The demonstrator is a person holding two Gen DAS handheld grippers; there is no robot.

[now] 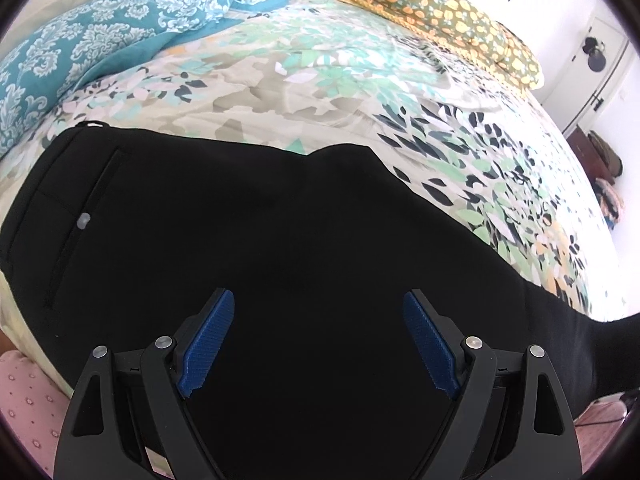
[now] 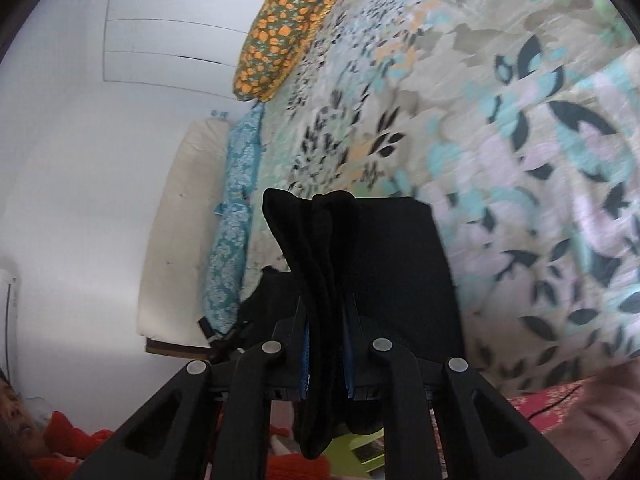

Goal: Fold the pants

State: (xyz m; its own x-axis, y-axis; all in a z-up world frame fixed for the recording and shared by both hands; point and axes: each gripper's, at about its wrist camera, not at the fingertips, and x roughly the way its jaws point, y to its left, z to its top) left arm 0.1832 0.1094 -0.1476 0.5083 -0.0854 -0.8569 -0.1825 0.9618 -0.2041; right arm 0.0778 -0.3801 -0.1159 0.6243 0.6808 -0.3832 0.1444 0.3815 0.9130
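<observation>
Black pants (image 1: 248, 232) lie flat on a floral bedspread (image 1: 304, 92), waistband and back pocket at the left, a leg running off to the lower right. My left gripper (image 1: 318, 312) is open just above the seat of the pants, blue pads (image 1: 210, 336) wide apart, holding nothing. My right gripper (image 2: 326, 316) is shut on a bunched fold of the black pants (image 2: 320, 248), lifted off the bed, cloth hanging below the fingers. This view is rolled sideways and blurred.
Teal patterned pillows (image 1: 100, 48) lie at the bed's far left. A folded orange-flowered quilt (image 1: 444, 16) lies at the far right, also in the right wrist view (image 2: 284, 28). A white wall and door are beyond the bed. Pink fabric (image 1: 28, 396) is at the near edge.
</observation>
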